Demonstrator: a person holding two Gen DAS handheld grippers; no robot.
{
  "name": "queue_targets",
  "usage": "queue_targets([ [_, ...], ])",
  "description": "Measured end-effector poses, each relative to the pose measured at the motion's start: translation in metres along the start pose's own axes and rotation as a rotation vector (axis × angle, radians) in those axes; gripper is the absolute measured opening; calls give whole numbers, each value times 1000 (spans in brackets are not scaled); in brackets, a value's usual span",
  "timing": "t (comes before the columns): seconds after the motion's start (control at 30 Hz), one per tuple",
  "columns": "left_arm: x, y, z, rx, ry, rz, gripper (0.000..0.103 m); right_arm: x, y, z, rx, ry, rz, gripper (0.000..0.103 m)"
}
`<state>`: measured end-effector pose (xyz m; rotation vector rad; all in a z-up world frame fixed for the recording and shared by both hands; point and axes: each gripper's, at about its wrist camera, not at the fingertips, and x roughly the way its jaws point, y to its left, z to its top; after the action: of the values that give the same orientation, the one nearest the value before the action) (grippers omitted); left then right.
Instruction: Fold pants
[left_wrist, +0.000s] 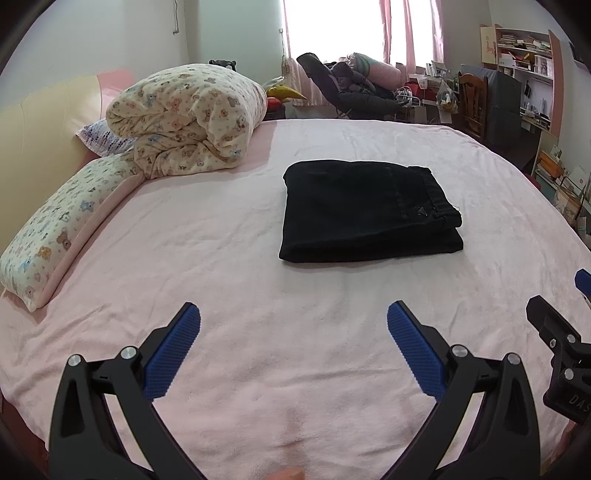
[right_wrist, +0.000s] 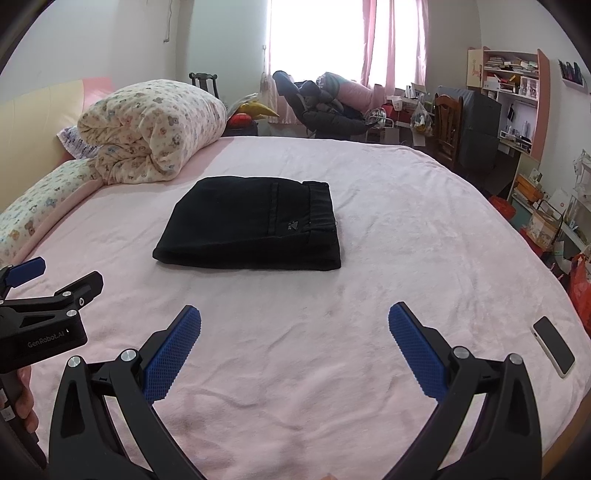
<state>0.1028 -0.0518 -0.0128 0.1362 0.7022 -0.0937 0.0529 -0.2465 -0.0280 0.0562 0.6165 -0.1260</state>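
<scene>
Black pants lie folded into a compact rectangle on the pink bed sheet, waistband at the right; they also show in the right wrist view. My left gripper is open and empty, held above the sheet in front of the pants. My right gripper is open and empty too, in front of the pants and slightly to their right. The right gripper shows at the left wrist view's right edge; the left gripper shows at the right wrist view's left edge.
A rolled bear-print quilt and a long pillow lie at the bed's left. A phone lies on the sheet at right. A chair with clothes, shelves and clutter stand beyond the bed.
</scene>
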Motion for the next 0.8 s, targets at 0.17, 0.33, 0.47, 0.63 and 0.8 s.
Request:
queue_targets([
  [0.17, -1, 0, 0, -1, -6, -2, 101, -1, 1, 0, -3, -7, -9, 102],
  [0.33, -1, -1, 1, 6, -6, 1, 101, -2, 2, -1, -9, -8, -10, 102],
  [0.47, -1, -1, 0, -1, -4, 1, 101, -2, 2, -1, -11, -8, -10, 102],
  [0.63, -2, -1, 0, -11, -7, 30, 101, -1, 2, -1, -12, -7, -13, 102],
  [0.8, -3, -1, 0, -12, -13, 35, 101, -1, 1, -1, -12, -5, -13, 102],
])
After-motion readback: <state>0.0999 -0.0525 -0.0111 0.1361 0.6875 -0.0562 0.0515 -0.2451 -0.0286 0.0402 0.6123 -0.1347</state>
